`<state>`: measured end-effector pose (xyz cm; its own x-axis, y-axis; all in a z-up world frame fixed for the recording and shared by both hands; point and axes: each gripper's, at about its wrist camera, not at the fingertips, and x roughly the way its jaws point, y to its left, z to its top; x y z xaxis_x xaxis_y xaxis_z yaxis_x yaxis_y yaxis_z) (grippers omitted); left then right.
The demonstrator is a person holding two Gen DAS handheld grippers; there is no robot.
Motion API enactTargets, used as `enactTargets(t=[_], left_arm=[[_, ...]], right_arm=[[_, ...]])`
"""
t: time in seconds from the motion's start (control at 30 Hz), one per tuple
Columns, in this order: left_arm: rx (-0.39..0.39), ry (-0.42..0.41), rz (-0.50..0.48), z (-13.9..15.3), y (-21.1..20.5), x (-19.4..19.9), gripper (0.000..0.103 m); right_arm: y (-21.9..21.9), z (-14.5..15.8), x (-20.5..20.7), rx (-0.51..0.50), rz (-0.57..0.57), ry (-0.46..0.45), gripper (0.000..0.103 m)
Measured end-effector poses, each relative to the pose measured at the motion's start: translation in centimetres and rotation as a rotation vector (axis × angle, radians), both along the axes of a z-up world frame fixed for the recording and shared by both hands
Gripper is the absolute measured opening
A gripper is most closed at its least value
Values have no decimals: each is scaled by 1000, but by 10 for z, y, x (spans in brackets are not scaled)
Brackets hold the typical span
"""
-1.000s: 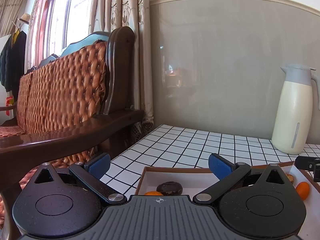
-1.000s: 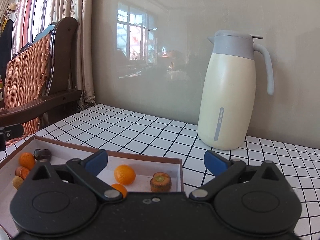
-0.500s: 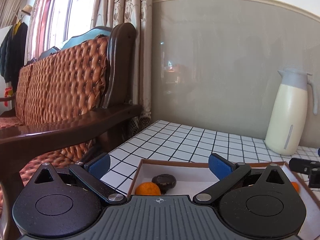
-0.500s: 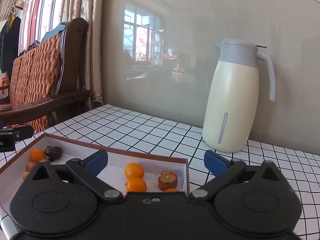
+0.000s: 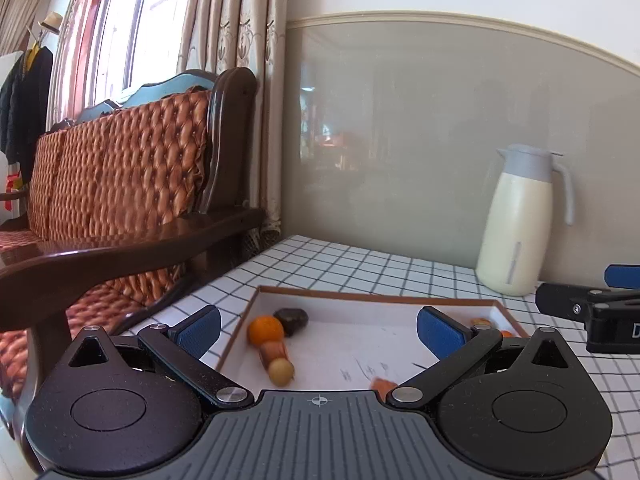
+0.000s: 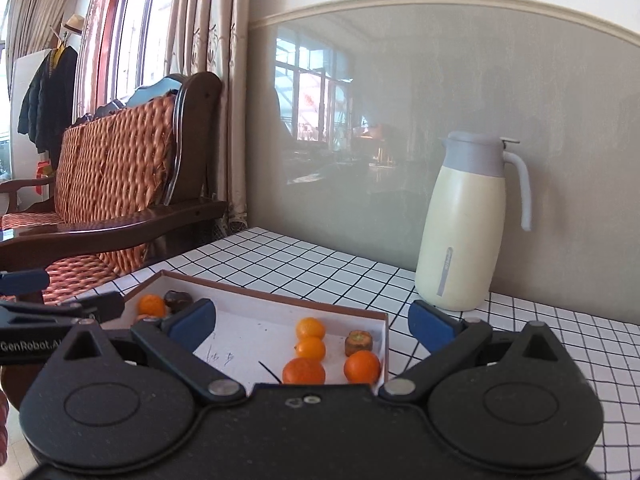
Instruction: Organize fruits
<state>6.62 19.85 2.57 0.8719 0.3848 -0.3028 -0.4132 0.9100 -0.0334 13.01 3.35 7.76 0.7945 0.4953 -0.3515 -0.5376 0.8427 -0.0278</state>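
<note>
Left tongs: the left gripper (image 5: 318, 330) hangs released, its blue pads wide apart and nothing between them, aimed over the near left part of the box.
Right tongs: the right gripper (image 6: 312, 322) is likewise spread and empty, facing the right end of the box.
Box: a shallow white box (image 6: 276, 294) with a brown rim lies on the checked tablecloth (image 6: 320, 264); its low walls probably serve to stop round fruit rolling off.
Left cluster: an orange (image 5: 265, 330), a dark brown fruit (image 5: 292, 316) touching it, and a pale round fruit (image 5: 281, 372) nearer the camera sit in the left corner (the piece between them is blurred).
Right cluster: four oranges, among them the nearest one (image 6: 304, 371), and a cut brown-skinned piece (image 6: 359, 342) gather at the right end.
Fruit against tongs: each cluster lies below and just ahead of its own gripper, between the lines of the pads, not touched.
Likely reason for the pose: both held open and level, probably ready to descend on a chosen fruit.
Flask: a cream flask (image 6: 464, 224) stands well apart by the wall.
</note>
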Motion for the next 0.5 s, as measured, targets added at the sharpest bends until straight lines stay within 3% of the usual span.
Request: enactTargets(t=[0.5], left_arm=[[66, -70, -51, 16, -63, -110, 103]], right_arm=[[-59, 10, -87, -21, -44, 2, 97]])
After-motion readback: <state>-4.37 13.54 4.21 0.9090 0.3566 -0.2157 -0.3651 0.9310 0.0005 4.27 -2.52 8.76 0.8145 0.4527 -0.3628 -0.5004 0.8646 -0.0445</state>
